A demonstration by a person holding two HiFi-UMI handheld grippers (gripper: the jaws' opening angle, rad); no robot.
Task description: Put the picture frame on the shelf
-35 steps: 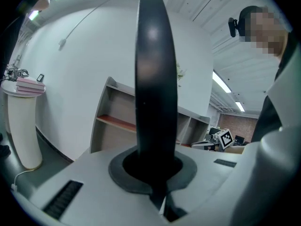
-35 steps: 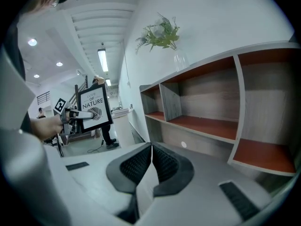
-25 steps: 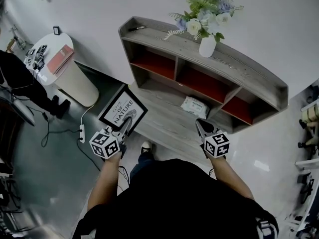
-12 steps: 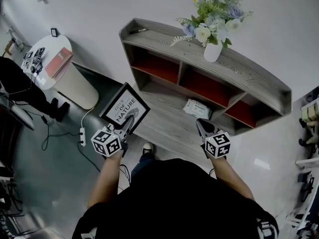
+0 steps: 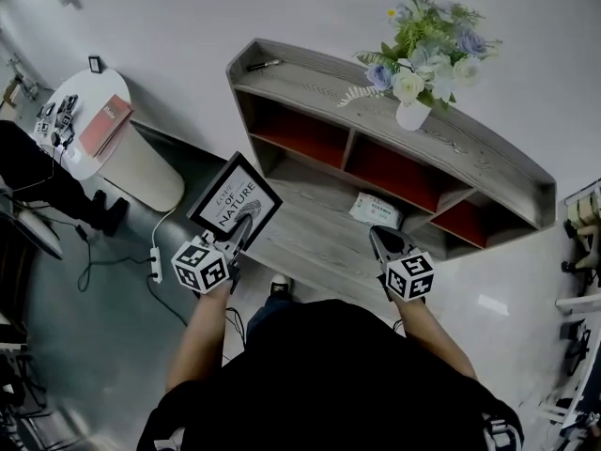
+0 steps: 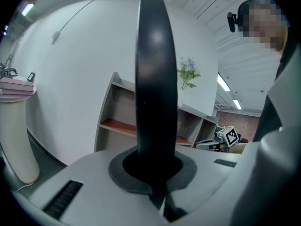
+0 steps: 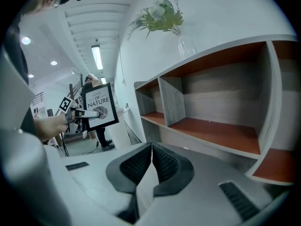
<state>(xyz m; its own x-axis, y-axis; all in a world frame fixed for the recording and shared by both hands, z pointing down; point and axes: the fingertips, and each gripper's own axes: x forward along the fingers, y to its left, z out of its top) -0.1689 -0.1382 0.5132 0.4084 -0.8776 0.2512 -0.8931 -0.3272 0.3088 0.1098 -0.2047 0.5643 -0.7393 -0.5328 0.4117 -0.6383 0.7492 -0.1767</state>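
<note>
**Head view onward: picture frame [image 5: 235, 200] pinched on my left, clear of the shelf [image 5: 310, 238]**

Head view: I see my left gripper [image 5: 242, 231] holding the picture frame by its lower edge. The print faces up toward the camera, and "OF NATURE" is readable on it. The frame hangs in the air by the shelf's left end, over the grey floor. My right gripper [image 5: 377, 236] points at the shelf's wide lower board with nothing in it. A white pack [image 5: 376, 209] lies on that board in front of the middle compartment. A white vase of flowers [image 5: 413, 113] stands on the top board toward the right. Off to the left, a round white desk [image 5: 141, 169] carries a pink book [image 5: 103, 125].

Left gripper view: the frame shows edge-on as a dark upright bar. My jaws are clamped on its bottom, with the pads tight against both faces. Behind it are the shelf's open compartments, and my other gripper is low at the right.

Right gripper view: my jaws are pressed together with nothing between them. The shelf's red-floored compartments fill the right side. Further left, the frame is upright in my left gripper, apart from the shelf's end panel.
</note>
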